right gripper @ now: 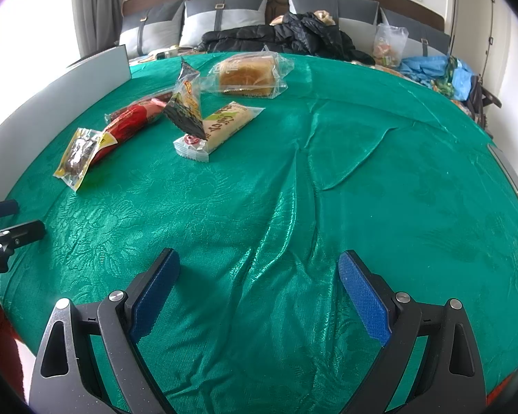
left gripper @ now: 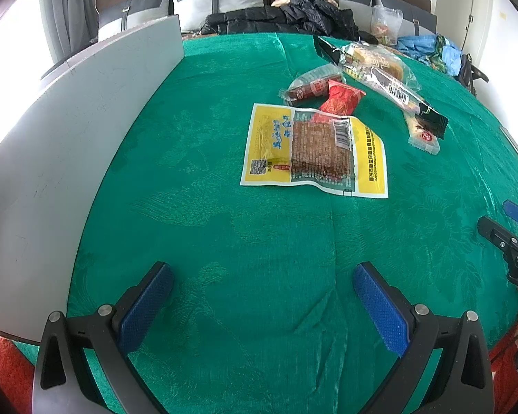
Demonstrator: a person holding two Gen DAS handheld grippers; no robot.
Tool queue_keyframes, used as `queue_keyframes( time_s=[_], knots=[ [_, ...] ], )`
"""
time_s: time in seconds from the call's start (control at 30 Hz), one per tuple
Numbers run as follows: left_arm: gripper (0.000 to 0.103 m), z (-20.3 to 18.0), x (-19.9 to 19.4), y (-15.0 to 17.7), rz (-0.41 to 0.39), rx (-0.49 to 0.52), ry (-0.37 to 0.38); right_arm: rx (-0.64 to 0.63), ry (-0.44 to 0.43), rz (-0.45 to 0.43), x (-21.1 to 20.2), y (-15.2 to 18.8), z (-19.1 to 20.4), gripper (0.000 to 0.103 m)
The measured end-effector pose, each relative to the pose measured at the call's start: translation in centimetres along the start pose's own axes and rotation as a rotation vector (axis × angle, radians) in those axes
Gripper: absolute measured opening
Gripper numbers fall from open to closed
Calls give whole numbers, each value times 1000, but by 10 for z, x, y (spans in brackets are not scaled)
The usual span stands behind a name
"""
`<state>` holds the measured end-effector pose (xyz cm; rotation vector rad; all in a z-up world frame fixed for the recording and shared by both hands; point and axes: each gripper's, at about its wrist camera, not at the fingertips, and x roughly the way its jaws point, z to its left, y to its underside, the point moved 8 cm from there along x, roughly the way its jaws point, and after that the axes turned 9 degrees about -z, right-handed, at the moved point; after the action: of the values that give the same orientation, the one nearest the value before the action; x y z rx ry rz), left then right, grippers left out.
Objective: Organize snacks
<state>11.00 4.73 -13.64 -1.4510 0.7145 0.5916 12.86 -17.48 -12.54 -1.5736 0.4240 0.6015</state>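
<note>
Got my left black claw with blue pads (left gripper: pixel 262 303) and matching right claw (right gripper: pixel 259 289) both spread wide, holding nothing.

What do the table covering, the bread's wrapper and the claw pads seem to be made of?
Table covering: woven cloth, probably satin-like; shiny folds and a woven pattern.
Bread wrapper: clear plastic film; the bread shows through.
Right claw pads: likely textured blue rubber; dotted matte surface.
</note>
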Motion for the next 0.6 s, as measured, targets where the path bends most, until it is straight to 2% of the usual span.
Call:
queue_keyframes(
  time_s=[0.1, 0.2, 0.33, 0.47, 0.53, 0.6],
  knots=[
    [103, -3, -3, 3, 49, -7, 9, 0, 0, 0, 0, 0, 0, 95],
    [103, -15, -11, -5, 54, -48, 110, 0, -1, -1, 1, 0, 0, 95],
    [103, -22, -9, -45, 33, -174, 208, 0, -1, -1, 1, -1, 0, 95],
    [103, -17, 4, -117, -70, -232, 190, 0, -2, -2, 1, -1, 0, 95],
    [103, -20, 24, -136, -42, -218, 195, 0, -2, -2, 1, -1, 0, 95],
    [102, -28, 52, -140, 31, -171, 177, 0, -2, -2, 2, -1, 0, 95]
  ],
)
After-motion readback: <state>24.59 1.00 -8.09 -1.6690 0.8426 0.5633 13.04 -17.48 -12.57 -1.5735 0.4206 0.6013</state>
